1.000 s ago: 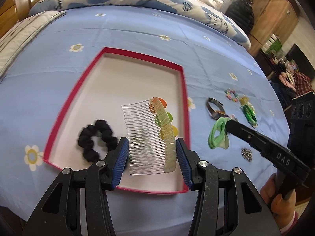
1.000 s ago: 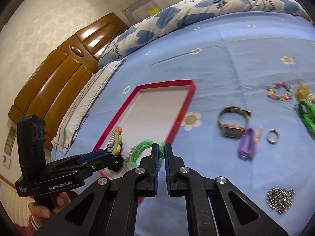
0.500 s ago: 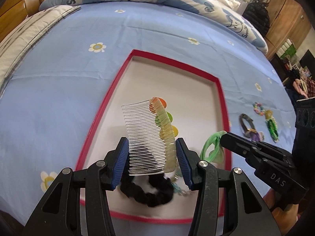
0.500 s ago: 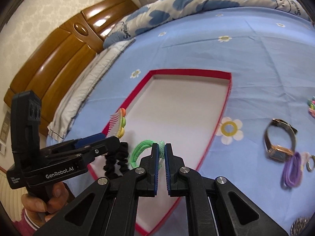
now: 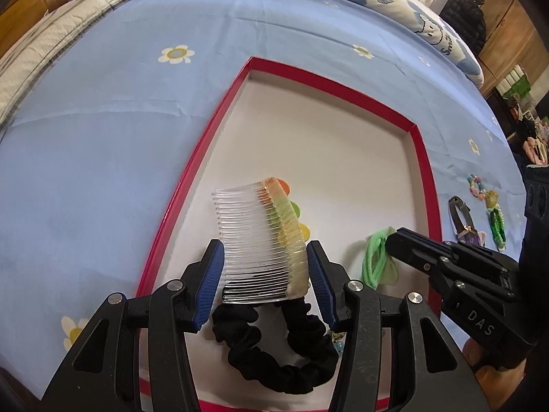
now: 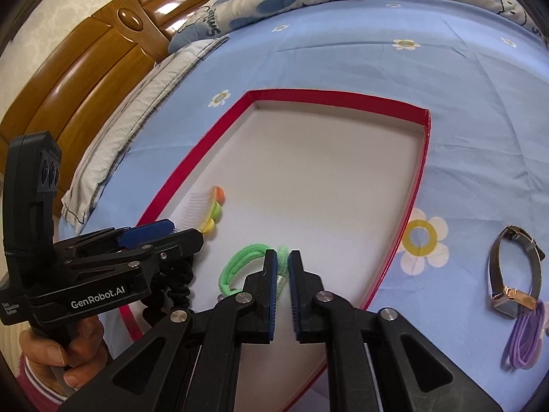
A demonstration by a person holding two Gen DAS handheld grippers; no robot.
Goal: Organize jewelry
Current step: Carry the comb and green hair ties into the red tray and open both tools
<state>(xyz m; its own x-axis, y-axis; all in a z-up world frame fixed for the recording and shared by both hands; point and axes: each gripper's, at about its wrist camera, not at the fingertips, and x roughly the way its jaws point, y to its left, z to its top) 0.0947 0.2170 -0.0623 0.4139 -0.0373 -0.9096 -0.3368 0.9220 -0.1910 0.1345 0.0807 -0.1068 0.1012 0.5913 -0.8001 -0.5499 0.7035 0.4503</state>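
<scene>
Landmark: shallow red-rimmed cardboard tray point(image 5: 423, 158) with white floor, lying on the blue flowered bed sheet point(image 5: 85, 130).
Left gripper point(image 5: 266, 274): jaws clamped across the clear plastic hair comb with orange, green and yellow beads point(image 5: 260, 240); comb held over the tray's near left part, its beaded spine running away from the jaws.
Right gripper point(image 6: 282, 274): jaws slightly parted, green elastic hair tie point(image 6: 240, 262) between them, low over the tray floor near its right rim.
Black fabric scrunchie point(image 5: 274, 343): inside the tray, directly beneath the comb.
Judgement: lowering the comb risks landing it on the scrunchie; free floor lies farther in.
</scene>
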